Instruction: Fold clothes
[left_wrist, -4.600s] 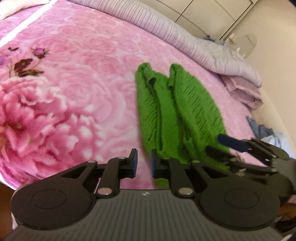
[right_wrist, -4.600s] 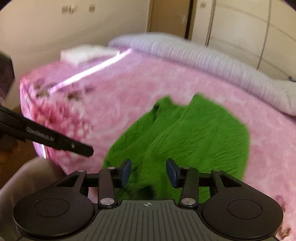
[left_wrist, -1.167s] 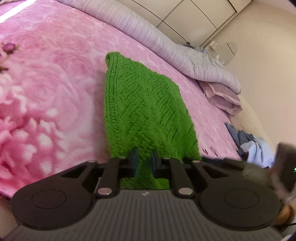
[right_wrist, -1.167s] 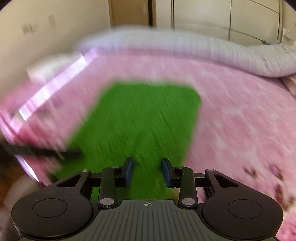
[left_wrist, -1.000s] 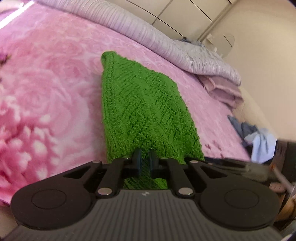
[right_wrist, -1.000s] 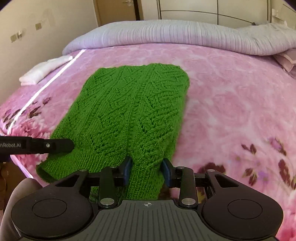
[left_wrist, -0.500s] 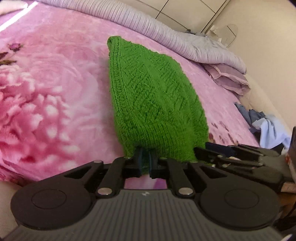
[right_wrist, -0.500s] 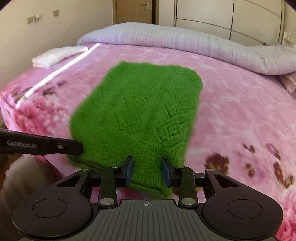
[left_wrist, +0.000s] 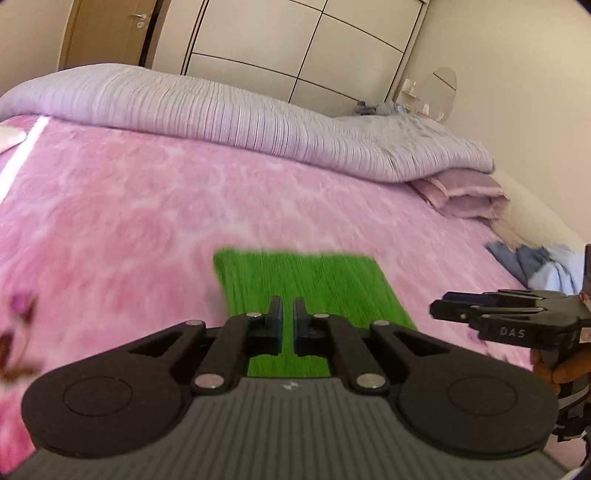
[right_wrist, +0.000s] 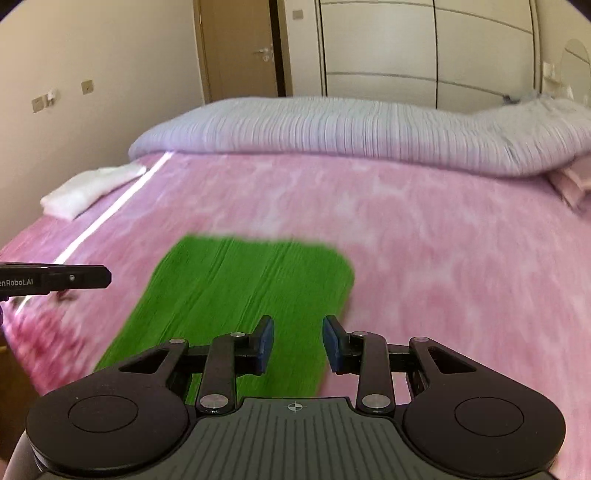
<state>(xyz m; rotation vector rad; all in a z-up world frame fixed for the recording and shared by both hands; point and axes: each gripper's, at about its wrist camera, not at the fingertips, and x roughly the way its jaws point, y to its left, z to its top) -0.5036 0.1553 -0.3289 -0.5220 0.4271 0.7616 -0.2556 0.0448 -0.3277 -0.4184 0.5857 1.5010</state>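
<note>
A green knitted garment (left_wrist: 310, 284) lies folded as a flat rectangle on the pink floral bedspread (left_wrist: 147, 206); it also shows in the right wrist view (right_wrist: 243, 295), blurred by motion. My left gripper (left_wrist: 287, 317) is above its near edge with a narrow gap between the fingers and nothing in them. My right gripper (right_wrist: 298, 341) is open and empty over the garment's near right part. The right gripper shows at the right of the left wrist view (left_wrist: 461, 310). The left gripper's finger shows at the left of the right wrist view (right_wrist: 74, 278).
A rolled lilac duvet (left_wrist: 258, 122) runs along the bed's far side, with folded pink cloths (left_wrist: 465, 195) at its right end. Blue clothes (left_wrist: 535, 262) lie at the bed's right edge. A white folded cloth (right_wrist: 88, 188) lies far left. Wardrobe doors (right_wrist: 424, 51) stand behind.
Both grippers let go of the garment's near edge and lifted up and back. The garment, earlier long and held at its near end, now lies shorter, folded over on the bed.
</note>
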